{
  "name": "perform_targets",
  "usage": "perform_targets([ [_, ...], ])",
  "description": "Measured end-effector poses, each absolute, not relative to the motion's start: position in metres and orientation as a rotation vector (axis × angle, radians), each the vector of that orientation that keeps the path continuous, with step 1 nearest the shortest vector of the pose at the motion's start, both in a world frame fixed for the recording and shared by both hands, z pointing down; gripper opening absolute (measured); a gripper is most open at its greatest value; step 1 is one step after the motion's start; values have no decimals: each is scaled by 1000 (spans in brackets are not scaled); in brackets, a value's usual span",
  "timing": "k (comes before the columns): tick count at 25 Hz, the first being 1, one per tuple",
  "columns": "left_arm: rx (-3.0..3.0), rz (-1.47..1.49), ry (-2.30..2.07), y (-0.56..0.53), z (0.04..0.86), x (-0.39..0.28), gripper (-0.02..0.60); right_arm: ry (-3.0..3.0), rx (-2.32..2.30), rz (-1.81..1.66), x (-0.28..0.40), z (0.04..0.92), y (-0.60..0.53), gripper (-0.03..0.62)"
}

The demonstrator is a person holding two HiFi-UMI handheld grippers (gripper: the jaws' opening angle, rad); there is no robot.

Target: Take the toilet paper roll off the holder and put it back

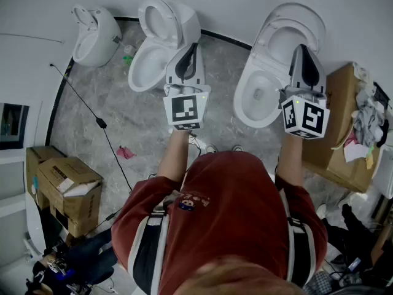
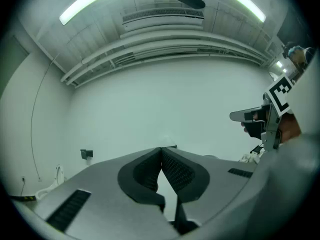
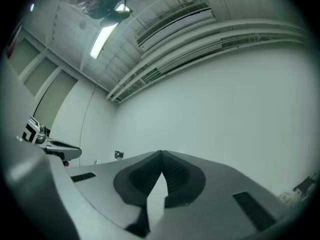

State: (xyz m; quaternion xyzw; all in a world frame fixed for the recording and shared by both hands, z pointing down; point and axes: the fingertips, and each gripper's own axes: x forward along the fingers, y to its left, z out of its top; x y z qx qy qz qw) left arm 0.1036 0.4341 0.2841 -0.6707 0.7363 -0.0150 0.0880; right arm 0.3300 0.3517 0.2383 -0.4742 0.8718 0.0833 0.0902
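2 tongs closed, empty: left tongs (image 1: 191,48) & right tongs (image 1: 303,49) face blank wall (image 2: 165,104); roll & holder not in view, direction unknown.

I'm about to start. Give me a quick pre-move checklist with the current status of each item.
1. Nothing in the left gripper: ok, its jaws are together with nothing between them.
2. Nothing in the right gripper: ok, its jaws are together with nothing between them.
3. Jaws open for a grasp: not ok, both are shut.
4. Toilet paper roll in sight: not ok, no view shows it.
5. Holder located: cannot tell. A small dark fixture on the wall may be it.
6. Grippers apart from each other: ok, they are held side by side with a gap between them.
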Motion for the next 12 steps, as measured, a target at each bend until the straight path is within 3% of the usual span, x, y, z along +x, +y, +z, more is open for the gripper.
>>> perform_targets([
  [12, -1964, -25, 2177, 478, 283, 42, 18, 2604, -1373, 204, 269, 247, 388, 8],
])
